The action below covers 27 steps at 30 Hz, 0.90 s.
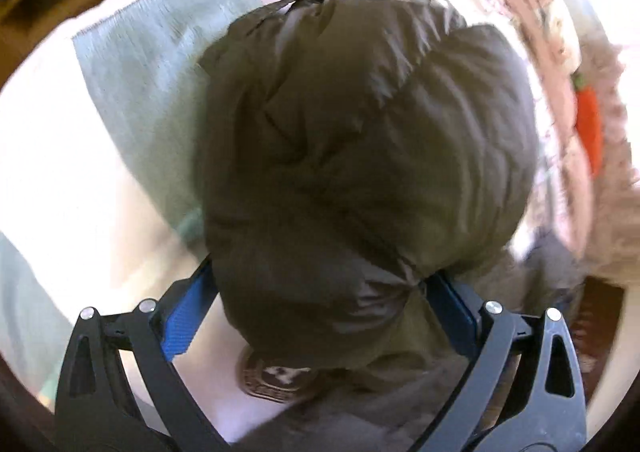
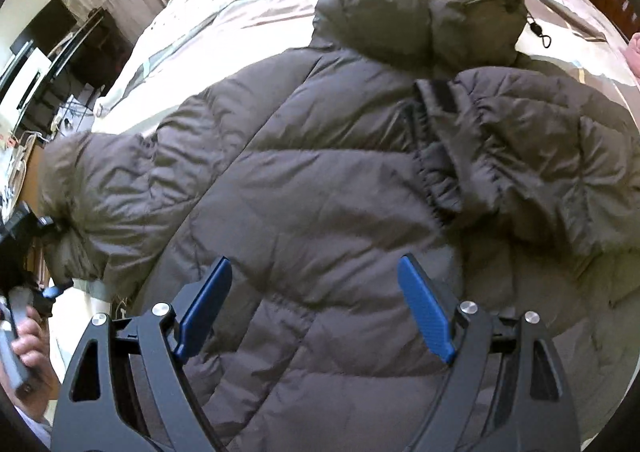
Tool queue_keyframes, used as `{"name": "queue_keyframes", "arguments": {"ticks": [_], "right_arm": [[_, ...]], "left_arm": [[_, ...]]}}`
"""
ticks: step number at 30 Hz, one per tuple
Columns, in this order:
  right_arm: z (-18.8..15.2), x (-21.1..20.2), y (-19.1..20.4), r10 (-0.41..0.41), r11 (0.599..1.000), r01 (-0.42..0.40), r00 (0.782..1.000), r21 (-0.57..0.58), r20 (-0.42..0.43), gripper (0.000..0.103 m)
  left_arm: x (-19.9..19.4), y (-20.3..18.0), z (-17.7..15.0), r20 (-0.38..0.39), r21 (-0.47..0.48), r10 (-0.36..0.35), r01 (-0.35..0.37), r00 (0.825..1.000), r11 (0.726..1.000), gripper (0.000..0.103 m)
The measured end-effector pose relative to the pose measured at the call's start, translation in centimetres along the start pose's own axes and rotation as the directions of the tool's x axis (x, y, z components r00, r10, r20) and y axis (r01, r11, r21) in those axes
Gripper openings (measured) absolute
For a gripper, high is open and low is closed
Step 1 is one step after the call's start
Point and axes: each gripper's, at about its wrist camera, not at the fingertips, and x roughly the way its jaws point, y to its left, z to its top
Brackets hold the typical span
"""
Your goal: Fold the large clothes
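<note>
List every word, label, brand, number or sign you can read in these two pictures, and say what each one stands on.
No text can be read in either view.
Round patch on the puffer jacket, left wrist view: bears a pale mark and perhaps lettering around its rim, too blurred to read.
Items on the desk beside the bed, right wrist view: too small and blurred to tell any print.
</note>
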Motion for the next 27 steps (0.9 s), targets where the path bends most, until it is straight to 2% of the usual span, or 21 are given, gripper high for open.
{"name": "queue_keyframes", "arguments": {"ticks": [2, 4, 5, 6, 7, 10, 11, 12, 13, 14, 15, 16, 17, 19, 21, 23, 24, 25, 26, 27], "right_arm": [[-0.3, 0.4, 0.4, 0.000, 1.000, 0.000, 1.000, 0.006, -0.010, 0.085], [-0.4, 0.9, 0.7, 0.013, 1.000, -0.013, 1.000, 0.024, -0.021, 0.085], [-0.4, 1.0, 0.7, 0.017, 0.999, -0.016, 1.000, 0.030, -0.025, 0.085], [-0.5, 1.1, 0.8, 0.020, 0.999, -0.019, 0.999, 0.035, -0.030, 0.085], [-0.5, 1.2, 0.9, 0.023, 0.999, -0.022, 0.999, 0.037, -0.034, 0.085], [-0.8, 1.1, 1.1, 0.042, 0.998, -0.040, 0.998, 0.038, -0.041, 0.085], [-1.0, 1.0, 1.1, 0.044, 0.998, -0.043, 0.998, 0.037, -0.041, 0.085], [-1.2, 0.8, 1.0, 0.050, 0.998, -0.048, 0.998, 0.037, -0.040, 0.085], [-1.3, 0.7, 0.8, 0.054, 0.998, -0.052, 0.998, 0.039, -0.040, 0.085], [-1.4, 0.6, 0.5, 0.058, 0.997, -0.056, 0.997, 0.044, -0.041, 0.085], [-1.5, 0.4, 0.2, 0.059, 0.997, -0.057, 0.997, 0.050, -0.041, 0.085], [-1.5, 0.2, -0.4, 0.057, 0.997, -0.055, 0.998, 0.061, -0.036, 0.085], [-1.5, 0.0, -1.0, 0.054, 0.996, -0.051, 0.998, 0.071, -0.032, 0.085], [-1.2, -0.6, -2.9, 0.037, 0.993, -0.034, 0.999, 0.116, -0.021, 0.085], [-1.0, -1.0, -5.1, 0.021, 0.985, -0.017, 1.000, 0.170, -0.019, 0.085], [-1.0, -1.4, -7.6, -0.010, 0.974, 0.015, 1.000, 0.226, -0.022, 0.085], [-1.1, -1.6, -9.0, -0.029, 0.967, 0.035, 0.999, 0.254, -0.026, 0.085], [-1.2, -1.6, -10.4, -0.047, 0.958, 0.055, 0.998, 0.281, -0.034, 0.085], [-1.4, -1.7, -11.7, -0.064, 0.949, 0.074, 0.997, 0.306, -0.044, 0.085], [-1.8, -1.8, -13.4, -0.086, 0.935, 0.102, 0.994, 0.341, -0.061, 0.085]], "left_arm": [[-0.6, 1.3, 0.5, -0.004, -0.053, -0.051, 0.051, 0.999, 0.997, 0.099], [-0.7, 3.2, 0.7, -0.029, -0.152, -0.108, 0.103, 0.994, 0.983, 0.099], [-0.5, 4.7, 0.7, -0.036, -0.238, -0.184, 0.170, 0.982, 0.956, 0.099], [-0.3, 5.3, 0.6, -0.036, -0.276, -0.215, 0.197, 0.976, 0.941, 0.099], [0.1, 6.4, 0.5, -0.034, -0.337, -0.254, 0.228, 0.967, 0.913, 0.099], [1.1, 7.2, -0.1, -0.008, -0.425, -0.300, 0.268, 0.954, 0.865, 0.096], [1.0, 6.9, -0.2, 0.011, -0.432, -0.318, 0.291, 0.948, 0.854, 0.070], [1.1, 5.6, 0.0, 0.021, -0.411, -0.364, 0.340, 0.931, 0.846, 0.031], [0.9, 4.2, 0.0, 0.010, -0.371, -0.381, 0.357, 0.924, 0.857, 0.025], [0.2, 2.5, 0.0, 0.010, -0.313, -0.378, 0.361, 0.926, 0.878, 0.023], [-0.7, -0.1, -0.3, 0.011, -0.226, -0.382, 0.374, 0.924, 0.899, 0.020], [-1.4, -2.6, -0.8, -0.006, -0.147, -0.395, 0.390, 0.919, 0.909, 0.019], [-2.1, -6.3, -1.9, -0.041, -0.047, -0.421, 0.419, 0.906, 0.907, 0.019], [-2.6, -11.8, -4.9, -0.110, 0.095, -0.436, 0.447, 0.893, 0.890, 0.019], [-2.5, -17.6, -10.1, -0.210, 0.268, -0.406, 0.451, 0.890, 0.851, 0.022], [-1.5, -21.9, -16.1, -0.318, 0.415, -0.336, 0.449, 0.886, 0.792, 0.030], [-0.6, -23.8, -20.6, -0.385, 0.494, -0.272, 0.446, 0.882, 0.747, 0.033], [0.3, -25.0, -24.6, -0.443, 0.550, -0.203, 0.444, 0.873, 0.708, 0.034], [1.1, -25.1, -28.0, -0.485, 0.585, -0.142, 0.441, 0.863, 0.681, 0.035], [1.8, -24.6, -30.5, -0.510, 0.604, -0.096, 0.435, 0.855, 0.667, 0.035]]}}
